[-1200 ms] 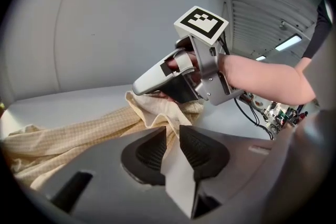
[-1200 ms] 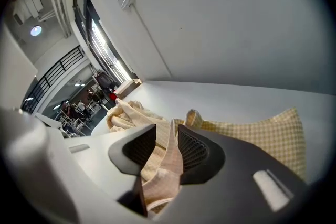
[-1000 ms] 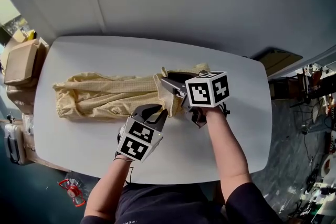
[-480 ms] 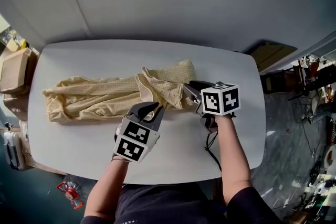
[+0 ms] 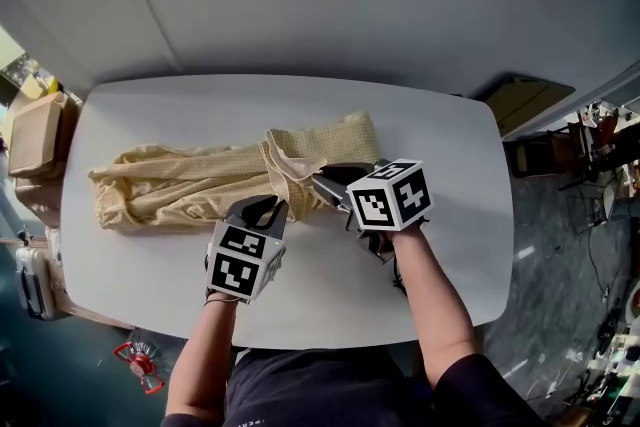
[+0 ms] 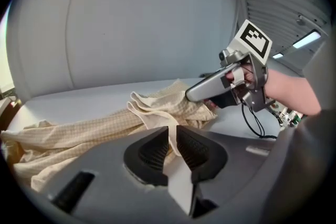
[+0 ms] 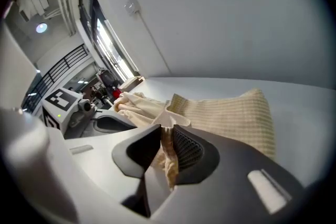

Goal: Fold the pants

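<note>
Off the left end of the worktop [image 5: 440, 165] stands a cardboard box [image 5: 35, 130]. The pale yellow pants [image 5: 190, 187] lie lengthwise on the white surface. The legs run out to the left, and the wider waist end sits right of the middle, where the cloth is rumpled into a ridge.

My left gripper [image 5: 264, 209] is at the near edge of that ridge. Its fingers have just been closing and stand narrow, with a thin fold of cloth pinched between them. Just to its right, the fingers of my right gripper [image 5: 326, 187] have just been closing too. A bunch of fabric fills the gap between them, so I take it as held.

I judge this to be the grasp before a fold, with both hands on the near side of the waist end. The next move calls for lifting both grips together. I should keep the cloth taut between them while carrying that end over onto the legs, so nothing sags or slips.

The worktop is smooth with rounded corners, so the cloth should slide easily on it. Behind it is a plain grey wall. To the right is dark floor cluttered with cables and gear.
</note>
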`<action>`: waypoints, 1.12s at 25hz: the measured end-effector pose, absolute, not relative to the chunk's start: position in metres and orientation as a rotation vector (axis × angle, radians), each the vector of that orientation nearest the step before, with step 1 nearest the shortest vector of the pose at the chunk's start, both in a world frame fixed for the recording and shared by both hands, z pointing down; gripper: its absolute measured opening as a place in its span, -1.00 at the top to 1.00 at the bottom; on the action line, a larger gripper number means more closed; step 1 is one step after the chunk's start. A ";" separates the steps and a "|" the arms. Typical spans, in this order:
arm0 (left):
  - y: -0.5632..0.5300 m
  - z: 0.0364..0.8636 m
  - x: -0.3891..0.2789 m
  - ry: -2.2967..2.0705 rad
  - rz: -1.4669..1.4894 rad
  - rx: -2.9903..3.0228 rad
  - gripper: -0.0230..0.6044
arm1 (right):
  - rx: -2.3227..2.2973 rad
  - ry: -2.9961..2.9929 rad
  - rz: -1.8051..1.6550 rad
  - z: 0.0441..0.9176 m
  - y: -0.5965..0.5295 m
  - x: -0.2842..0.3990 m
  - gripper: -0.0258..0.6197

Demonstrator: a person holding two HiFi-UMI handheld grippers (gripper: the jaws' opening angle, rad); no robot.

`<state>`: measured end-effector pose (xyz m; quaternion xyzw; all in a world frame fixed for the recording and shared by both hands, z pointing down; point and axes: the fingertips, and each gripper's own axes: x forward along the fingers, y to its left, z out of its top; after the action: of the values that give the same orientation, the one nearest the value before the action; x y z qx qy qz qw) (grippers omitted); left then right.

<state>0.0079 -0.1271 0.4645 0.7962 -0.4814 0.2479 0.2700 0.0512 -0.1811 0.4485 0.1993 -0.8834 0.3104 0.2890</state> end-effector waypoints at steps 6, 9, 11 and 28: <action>-0.125 0.436 -0.035 -1.447 0.562 2.109 0.80 | 0.216 -2.330 0.781 0.462 -0.118 0.000 0.65; -0.126 0.433 -0.039 -1.458 0.561 2.112 0.80 | 0.137 -2.324 0.739 0.461 -0.097 -0.002 0.60; -0.127 0.432 -0.031 -1.446 0.566 2.133 0.80 | 0.172 -2.353 0.728 0.451 -0.101 0.007 0.61; -0.158 0.447 0.163 -1.075 0.732 2.428 0.64 | 0.732 -2.334 0.766 0.437 -0.225 0.172 0.63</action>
<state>0.1633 -0.1583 0.4470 0.8651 -0.3829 0.2607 0.1922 0.1721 -0.2249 0.4369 0.2737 -0.8728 0.2863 0.2851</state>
